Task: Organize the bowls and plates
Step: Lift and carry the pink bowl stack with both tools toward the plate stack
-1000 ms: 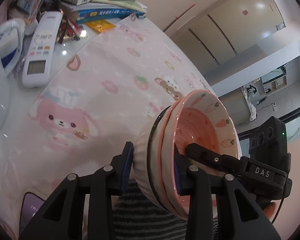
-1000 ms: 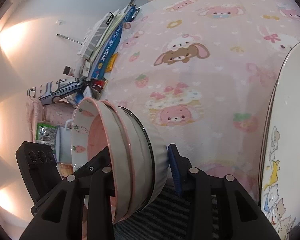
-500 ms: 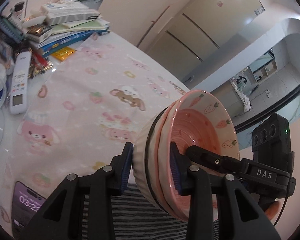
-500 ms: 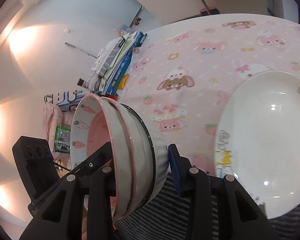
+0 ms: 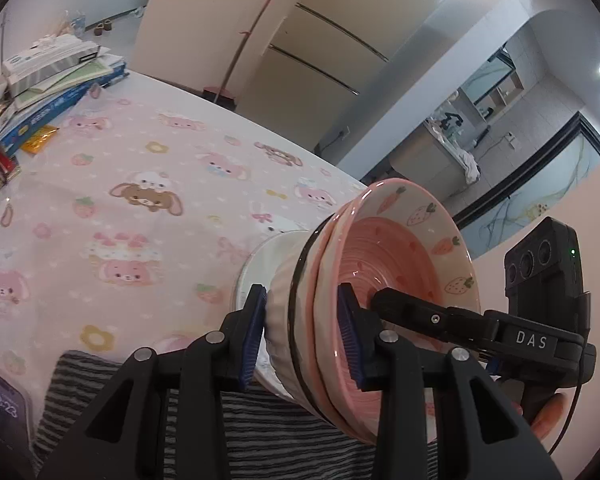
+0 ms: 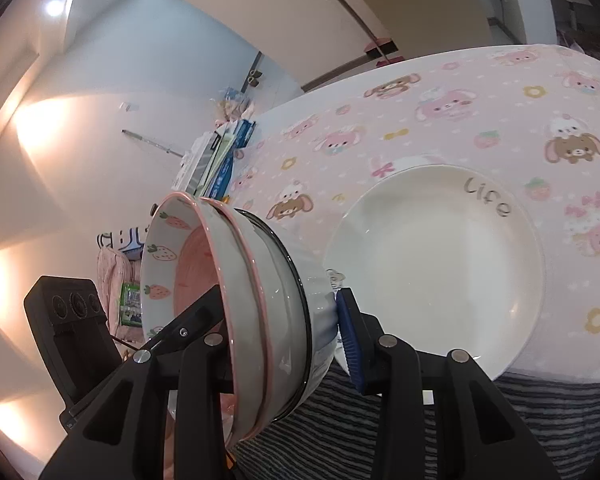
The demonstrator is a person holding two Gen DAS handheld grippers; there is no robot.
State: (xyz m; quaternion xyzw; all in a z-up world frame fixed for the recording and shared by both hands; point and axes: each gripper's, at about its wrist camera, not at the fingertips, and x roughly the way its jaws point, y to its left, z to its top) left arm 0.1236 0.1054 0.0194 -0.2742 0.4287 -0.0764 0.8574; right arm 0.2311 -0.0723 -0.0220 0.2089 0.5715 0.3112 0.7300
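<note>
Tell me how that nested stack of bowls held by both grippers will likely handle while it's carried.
The bowl stack looks glazed ceramic, so probably heavy, rigid and chip-prone. It's tipped sideways, so the inner bowls could slide out. The left gripper and right gripper pinch only walls; smooth glaze may slip.

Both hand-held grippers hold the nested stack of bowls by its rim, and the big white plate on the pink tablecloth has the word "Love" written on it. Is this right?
Not quite. The word on the white plate is "Life", not "Love"; the right wrist view shows it near the plate's upper rim. The rest holds: the left hand-held gripper and right hand-held gripper both clamp the rim of the nested stack of bowls, and the plate lies on the pink tablecloth.
</note>
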